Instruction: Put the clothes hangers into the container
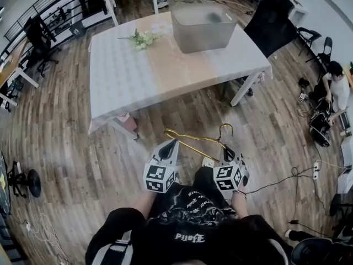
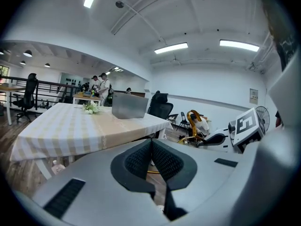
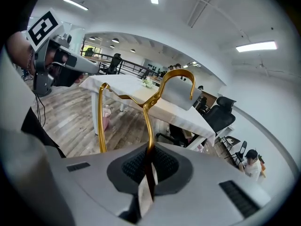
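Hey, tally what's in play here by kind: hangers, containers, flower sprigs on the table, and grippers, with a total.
Hanger: 1
Container: 1
Flower sprig: 1
Grippers: 2, the left gripper and the right gripper
Total: 5

The bench [image 1: 138,76] stands on a wooden plank floor [image 1: 66,148], draped in a pale checked cloth [image 1: 118,101] that hangs over its edges; a grey, translucent container [image 1: 203,27] sits upright at the far right corner; a small sprig of white flowers [image 1: 142,38] with green leaves lies near the far edge, just left of the container and apart from it; the near half carries only the cloth.
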A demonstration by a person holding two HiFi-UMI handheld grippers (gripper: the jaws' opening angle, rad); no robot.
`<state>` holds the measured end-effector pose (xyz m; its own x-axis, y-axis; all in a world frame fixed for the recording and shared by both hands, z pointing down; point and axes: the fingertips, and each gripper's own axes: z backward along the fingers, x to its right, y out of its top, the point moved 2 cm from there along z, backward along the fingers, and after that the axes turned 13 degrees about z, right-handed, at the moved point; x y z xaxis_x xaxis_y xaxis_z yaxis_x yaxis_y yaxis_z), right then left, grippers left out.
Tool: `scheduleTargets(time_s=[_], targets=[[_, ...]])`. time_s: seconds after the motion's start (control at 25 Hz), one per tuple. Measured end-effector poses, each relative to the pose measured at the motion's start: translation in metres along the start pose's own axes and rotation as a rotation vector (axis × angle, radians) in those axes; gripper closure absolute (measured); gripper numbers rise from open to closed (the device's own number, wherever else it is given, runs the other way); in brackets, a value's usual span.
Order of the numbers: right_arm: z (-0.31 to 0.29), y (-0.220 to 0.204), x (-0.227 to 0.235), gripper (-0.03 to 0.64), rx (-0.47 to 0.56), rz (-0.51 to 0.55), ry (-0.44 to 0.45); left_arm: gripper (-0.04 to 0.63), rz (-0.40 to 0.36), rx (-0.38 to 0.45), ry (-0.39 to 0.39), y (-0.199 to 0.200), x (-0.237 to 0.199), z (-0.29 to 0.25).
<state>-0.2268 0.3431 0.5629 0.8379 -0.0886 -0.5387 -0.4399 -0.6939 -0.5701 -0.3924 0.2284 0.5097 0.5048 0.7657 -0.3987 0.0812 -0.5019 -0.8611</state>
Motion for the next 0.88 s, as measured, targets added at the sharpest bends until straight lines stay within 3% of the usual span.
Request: scheduleTargets(time_s=[0.24,0.52,0.88], targets=[[-0.043,-0.013,0.065,0.609,0.045,0.035,0.049,0.575,0.037,0.007,0.048,0.009,0.022,-0.073],[-0.088,-0.028,0.16,0.609,0.095,0.092,0.048,0.575,0.056,0.062,0.071,0.036,0.06,-0.158],[-0.117,-0.057,0.23,0.609,0.146,0.144,0.075,0.575,0.084,0.1,0.121,0.037,0.103,-0.219]])
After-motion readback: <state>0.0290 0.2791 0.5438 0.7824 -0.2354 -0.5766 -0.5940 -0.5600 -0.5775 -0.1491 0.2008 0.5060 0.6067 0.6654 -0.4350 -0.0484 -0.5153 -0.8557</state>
